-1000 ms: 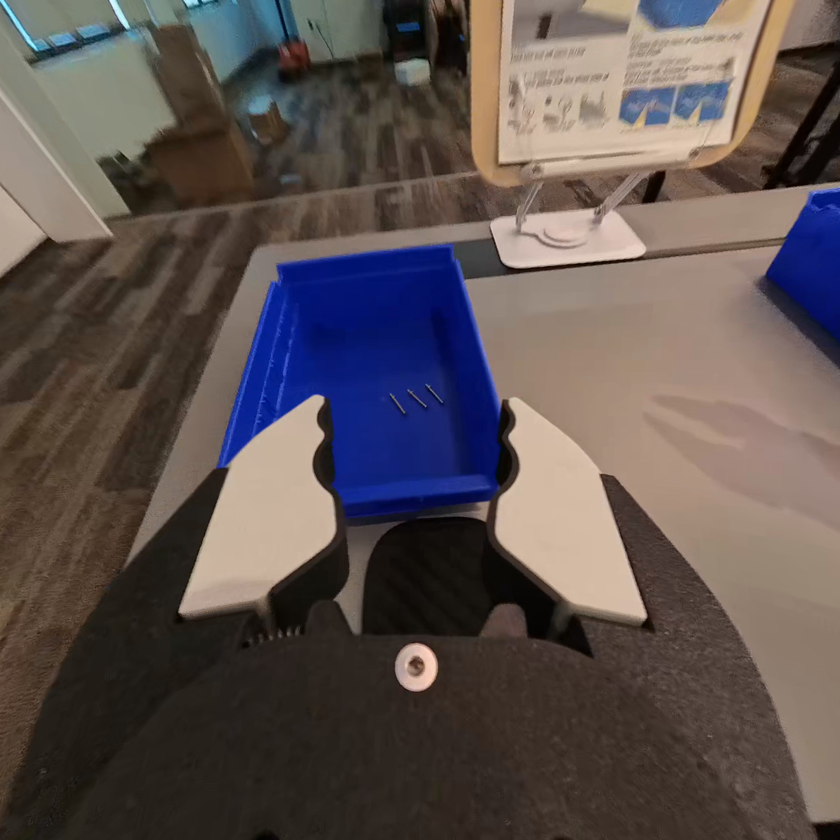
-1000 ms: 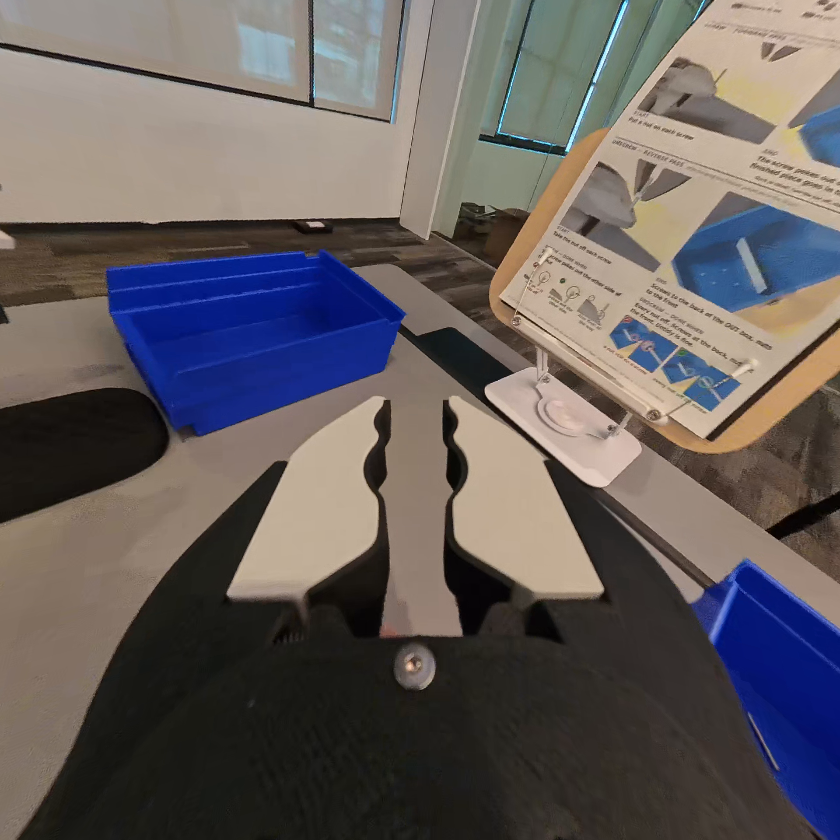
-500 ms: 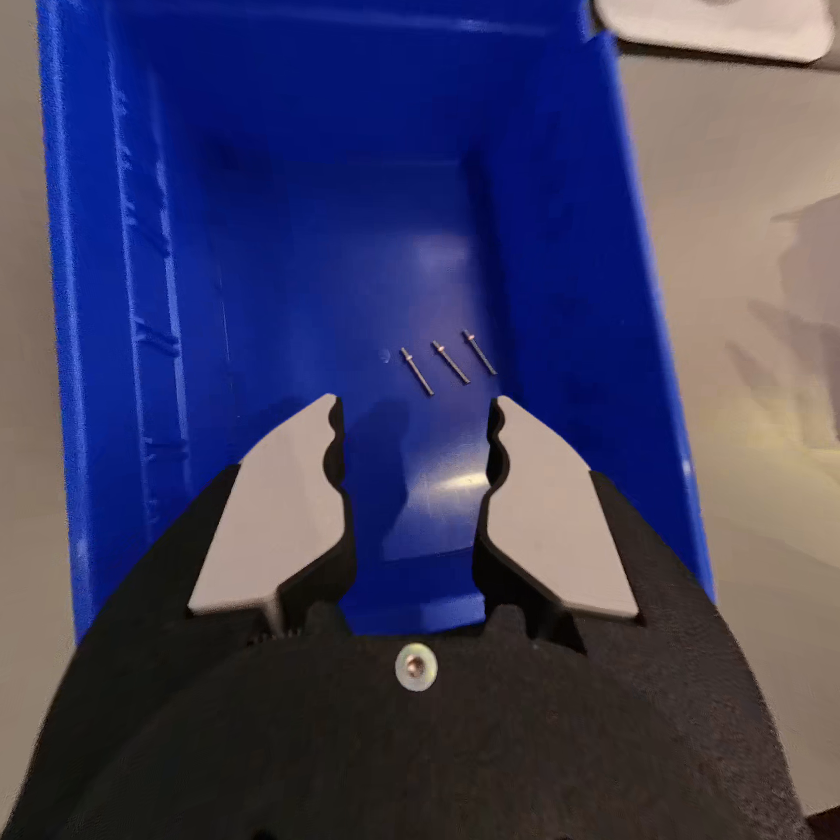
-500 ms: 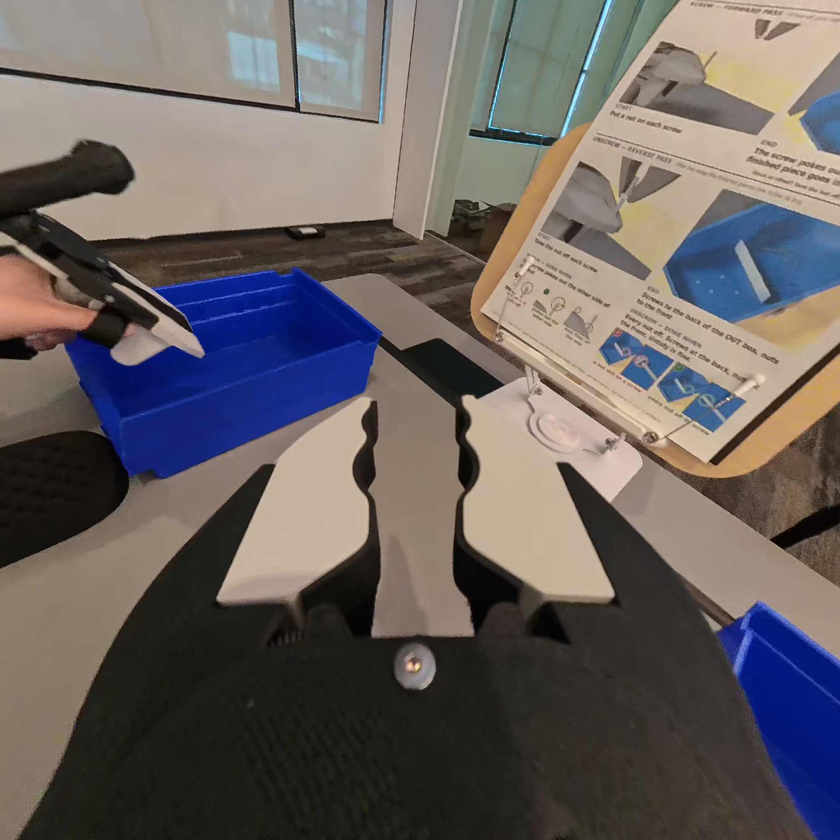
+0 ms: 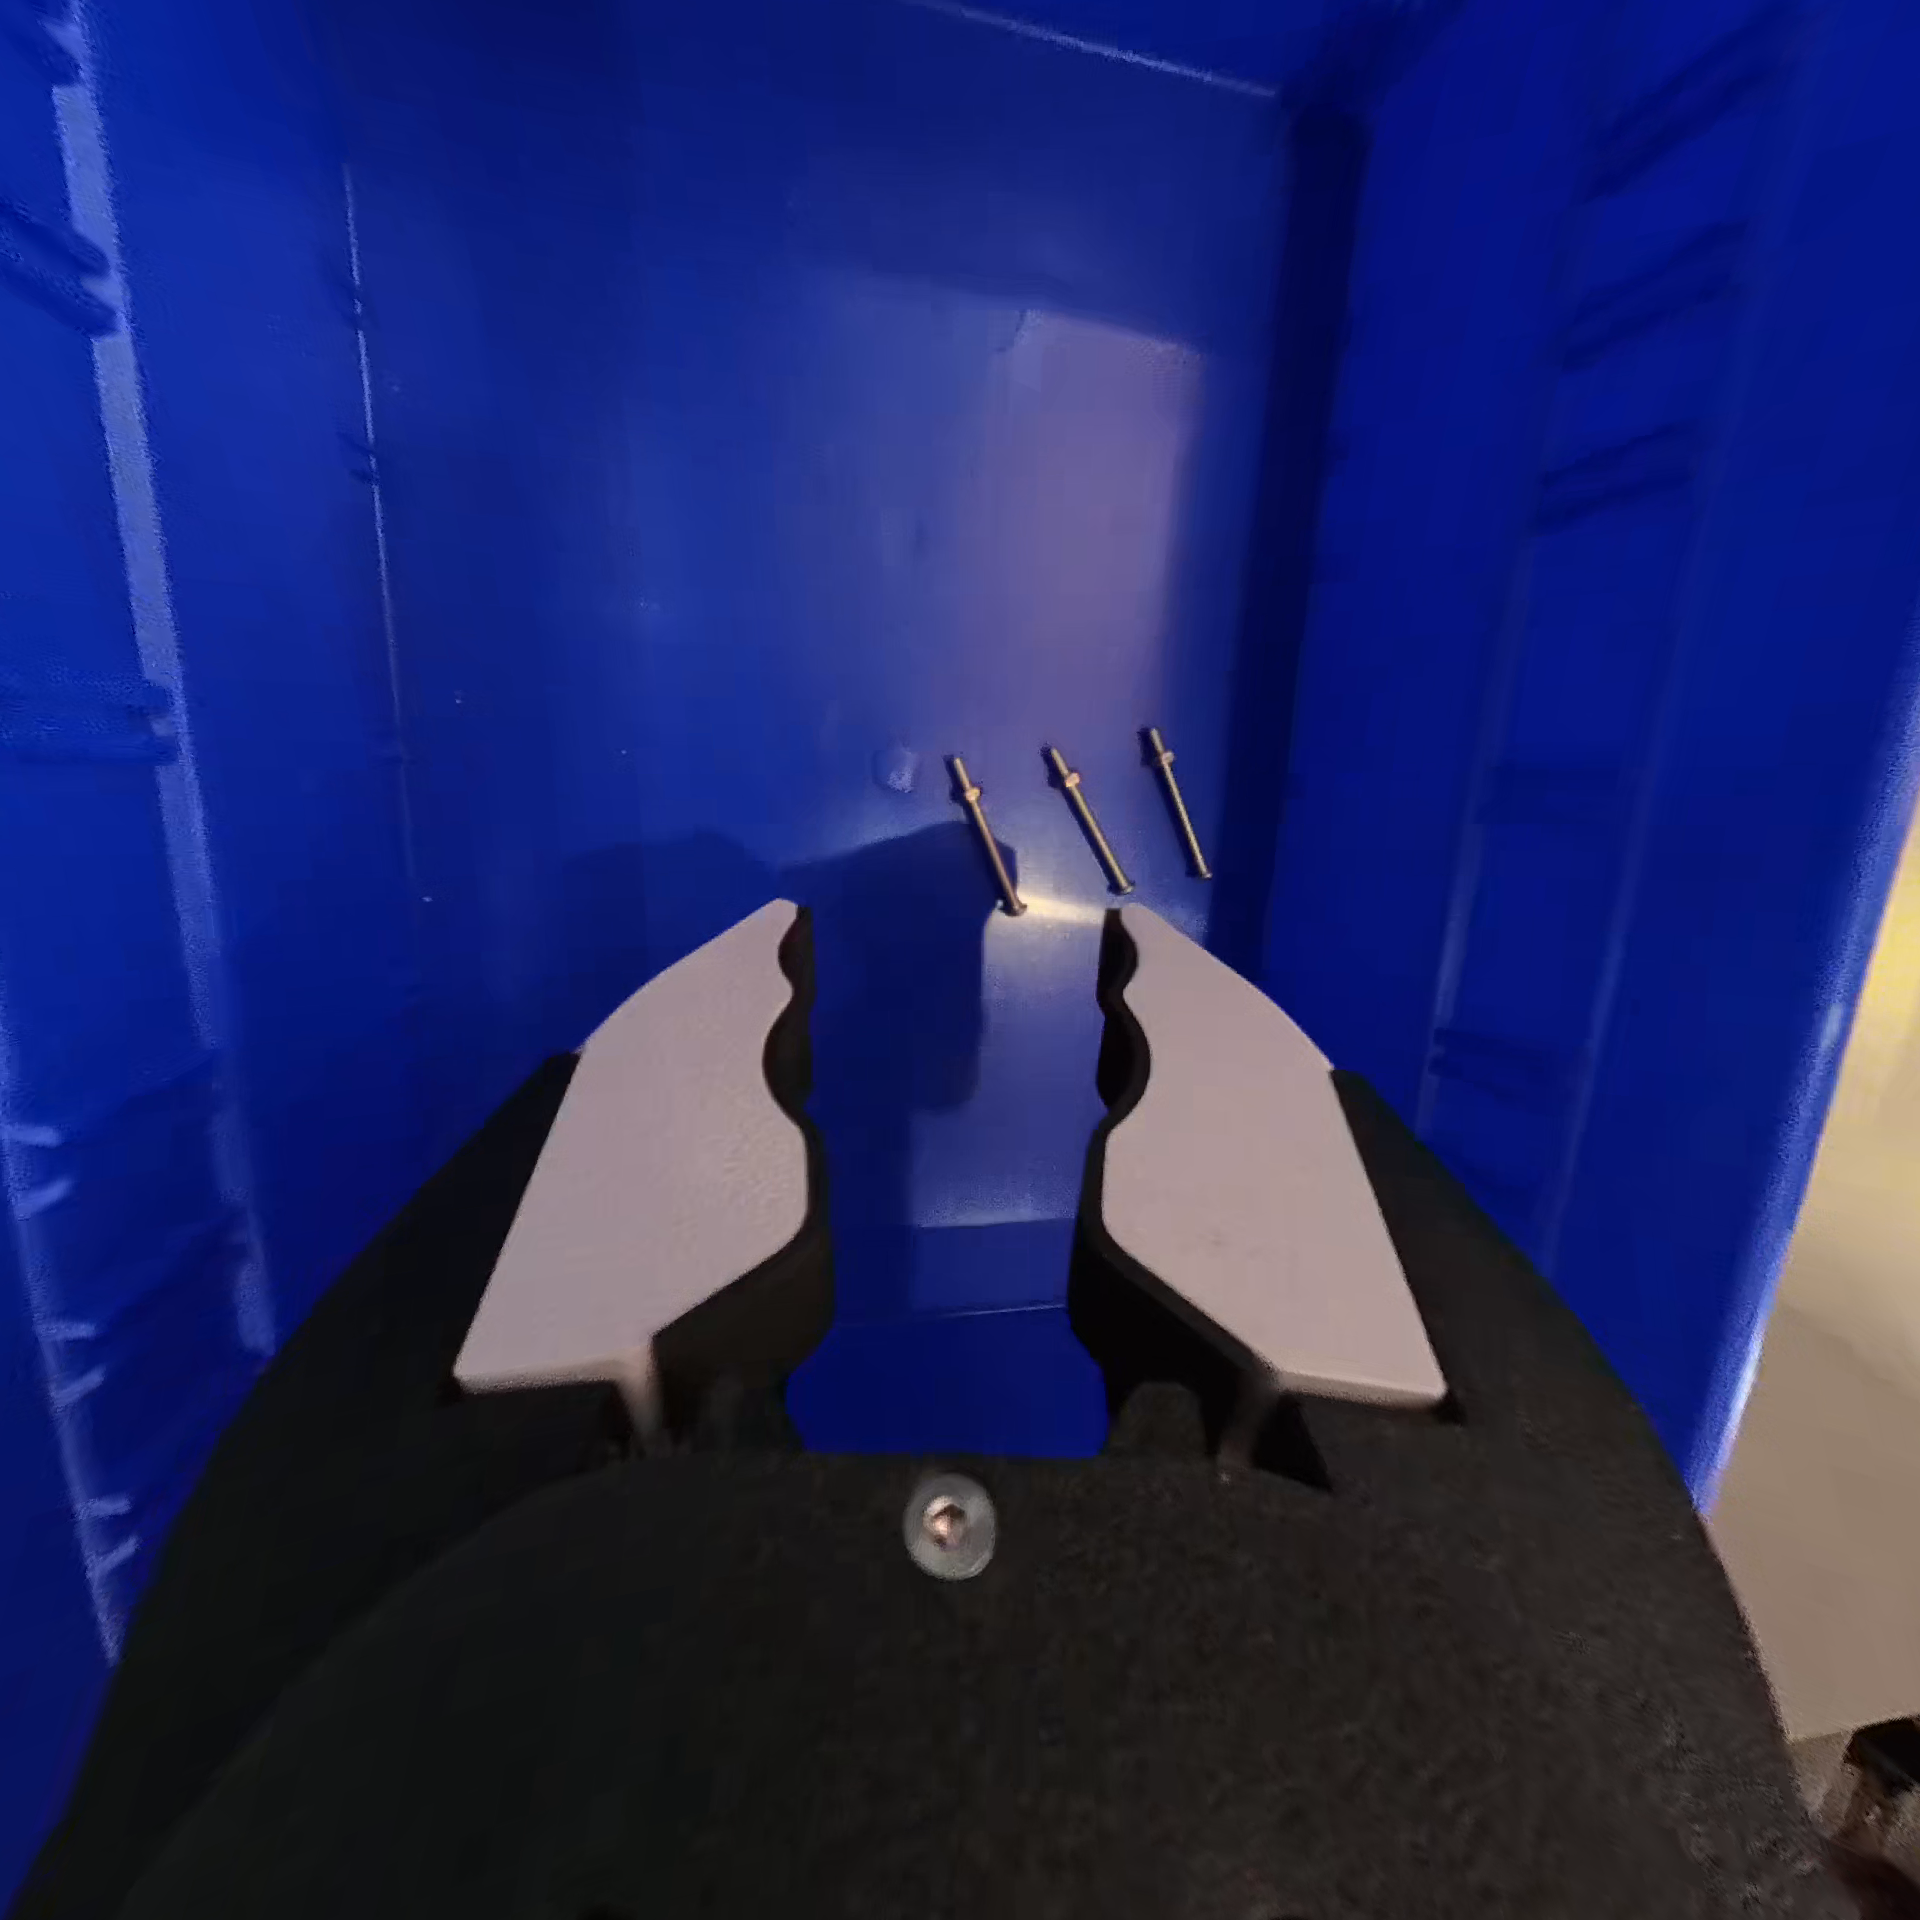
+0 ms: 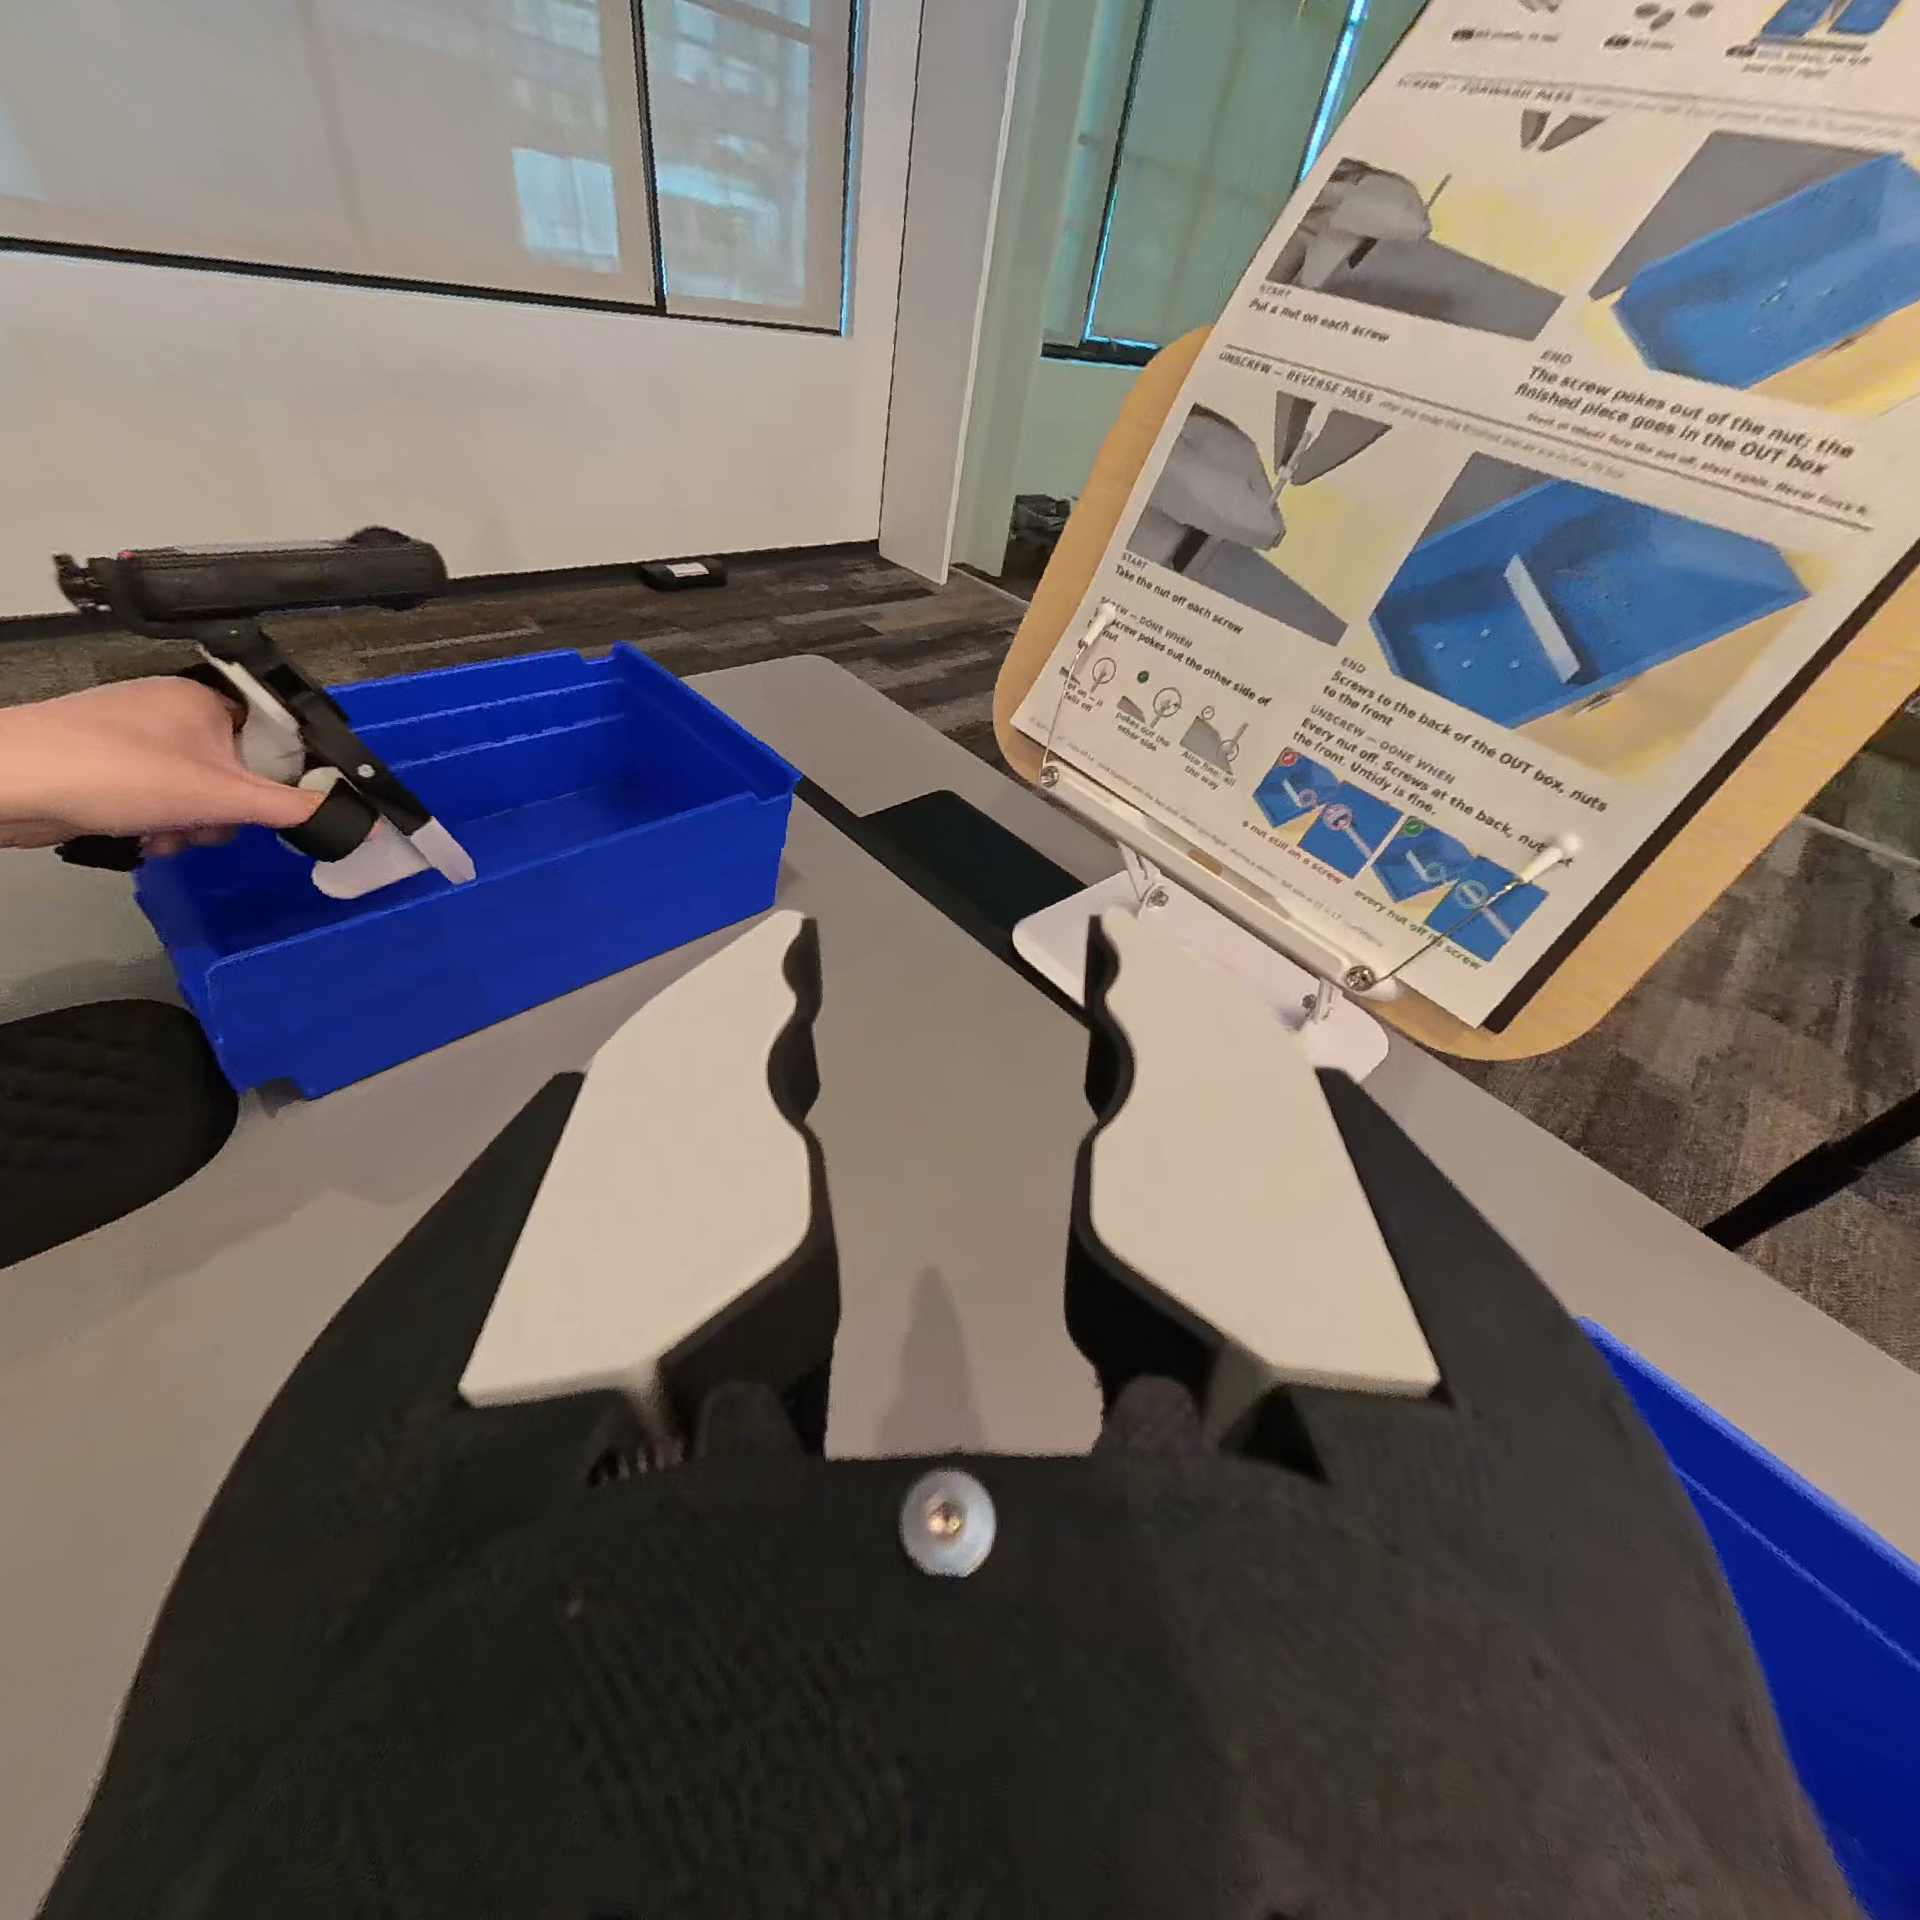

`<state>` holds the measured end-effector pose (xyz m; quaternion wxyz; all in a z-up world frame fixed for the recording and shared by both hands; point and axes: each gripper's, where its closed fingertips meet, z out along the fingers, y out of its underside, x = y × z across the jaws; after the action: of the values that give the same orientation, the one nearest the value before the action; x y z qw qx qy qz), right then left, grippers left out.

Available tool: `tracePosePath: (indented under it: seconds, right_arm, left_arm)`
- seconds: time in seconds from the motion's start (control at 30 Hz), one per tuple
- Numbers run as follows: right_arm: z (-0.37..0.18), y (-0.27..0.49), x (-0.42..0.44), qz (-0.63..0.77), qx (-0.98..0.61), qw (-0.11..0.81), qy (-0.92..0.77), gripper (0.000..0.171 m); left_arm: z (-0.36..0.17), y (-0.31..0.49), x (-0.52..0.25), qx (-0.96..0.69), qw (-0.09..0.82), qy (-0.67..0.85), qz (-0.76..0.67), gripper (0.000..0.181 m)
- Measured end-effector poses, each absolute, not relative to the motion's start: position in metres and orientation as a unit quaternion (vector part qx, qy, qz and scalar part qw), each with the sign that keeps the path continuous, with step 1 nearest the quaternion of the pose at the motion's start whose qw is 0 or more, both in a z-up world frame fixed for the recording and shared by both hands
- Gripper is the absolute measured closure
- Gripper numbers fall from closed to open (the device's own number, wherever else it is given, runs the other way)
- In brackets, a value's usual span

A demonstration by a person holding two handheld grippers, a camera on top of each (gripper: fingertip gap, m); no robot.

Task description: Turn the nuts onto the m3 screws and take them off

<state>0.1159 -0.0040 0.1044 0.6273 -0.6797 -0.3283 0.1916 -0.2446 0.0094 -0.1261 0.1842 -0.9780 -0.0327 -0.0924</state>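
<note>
Screws: three thin metal screws lie side by side on the floor of the blue bin, near its right wall, each with a small nut close to its far end.
Feel: I think they are very light, hard and smooth, so they could roll or slip away.
Where to hold: best across the bare middle of the thin part, away from the nut; the left one is nearest.
Left tongs: the left tongs are wide apart and hold nothing, low in the bin, just short of the screws.
Right tongs: the right tongs are wide apart too, hold nothing, and hang over the grey worktop.
Worktop: flat and smooth, with a picture sheet on a stand, a black pad and a second blue bin.
Room: dark floor, white wall, big windows.
</note>
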Motion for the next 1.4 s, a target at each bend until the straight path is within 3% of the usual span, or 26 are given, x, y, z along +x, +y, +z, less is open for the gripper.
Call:
tracePosePath:
  seconds: [0.23, 0.57, 0.7, 1.07, 1.13, 1.23, 1.4]
  right_arm:
    - [0.11, -0.002, 0.12, 0.188, -0.672, 0.634, -0.332, 0.12]
    - [0.111, -0.001, 0.126, 0.208, -0.671, 0.631, -0.329, 0.119]
    - [0.109, 0.001, 0.127, 0.209, -0.674, 0.627, -0.329, 0.119]
    - [0.106, -0.001, 0.128, 0.207, -0.674, 0.622, -0.34, 0.119]
    - [0.102, 0.001, 0.128, 0.201, -0.678, 0.619, -0.343, 0.119]
    - [0.1, 0.005, 0.128, 0.194, -0.677, 0.619, -0.347, 0.119]
    - [0.107, -0.004, 0.109, 0.275, -0.647, 0.615, -0.356, 0.12]
  left_arm:
    - [-0.151, 0.012, -0.246, -0.993, 0.107, -0.044, -0.033, 0.127]
    - [-0.156, 0.017, -0.248, -0.995, 0.088, -0.047, 0.009, 0.137]
    - [-0.156, 0.01, -0.248, -0.997, 0.069, -0.025, 0.006, 0.171]
    - [-0.15, 0.011, -0.256, -0.994, 0.085, 0.069, 0.028, 0.178]
    - [-0.124, 0.023, -0.259, -0.986, 0.147, 0.076, 0.006, 0.178]
    - [-0.042, 0.047, -0.229, -0.945, 0.297, 0.098, -0.091, 0.179]
    - [0.099, 0.036, -0.088, -0.807, 0.464, 0.264, -0.252, 0.179]
